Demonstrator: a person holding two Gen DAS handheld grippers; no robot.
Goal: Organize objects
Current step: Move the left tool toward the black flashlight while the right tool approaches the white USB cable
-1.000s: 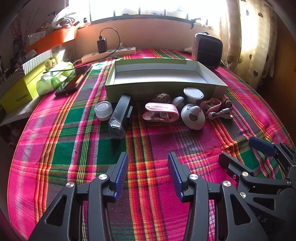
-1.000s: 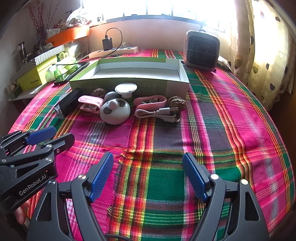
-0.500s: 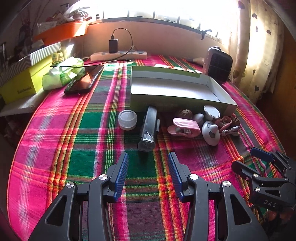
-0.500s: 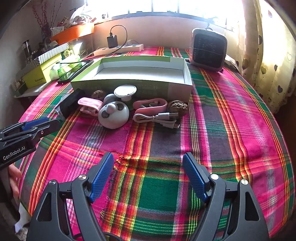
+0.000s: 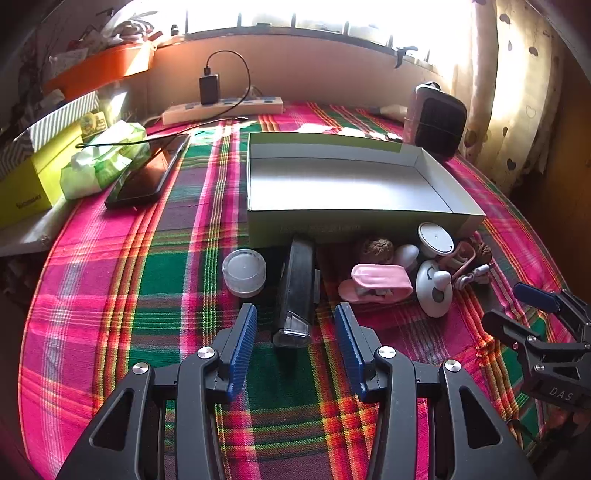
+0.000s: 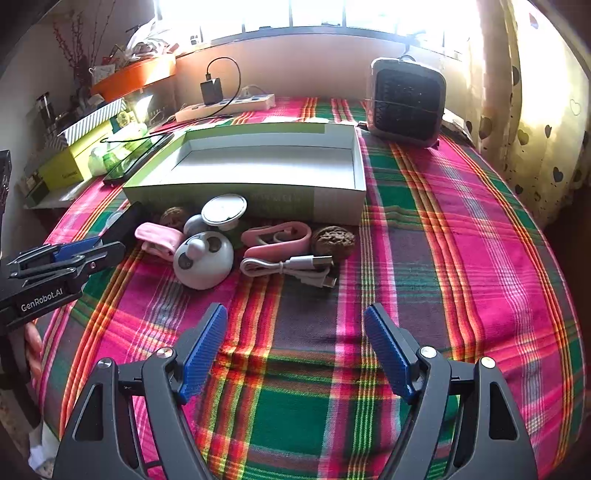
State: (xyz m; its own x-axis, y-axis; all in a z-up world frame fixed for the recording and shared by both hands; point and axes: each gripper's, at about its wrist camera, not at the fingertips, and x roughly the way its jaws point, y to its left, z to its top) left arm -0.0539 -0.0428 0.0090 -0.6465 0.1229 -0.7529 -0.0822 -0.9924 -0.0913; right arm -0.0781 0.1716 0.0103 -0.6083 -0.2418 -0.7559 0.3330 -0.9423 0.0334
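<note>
The right gripper [image 6: 295, 332] hangs wide open over the plaid cloth [image 6: 461, 240], short of the cable [image 6: 291, 267] and the box [image 6: 258, 199].

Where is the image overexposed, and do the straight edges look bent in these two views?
Left wrist view: the window is blown out white, the curtain glares, the corners go dark, and the box edges bow outward. Right wrist view: the same white window, a glowing curtain, and the cloth stripes curve strongly toward the rim.

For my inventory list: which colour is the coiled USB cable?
White USB cable, clearest in the right wrist view.
</note>
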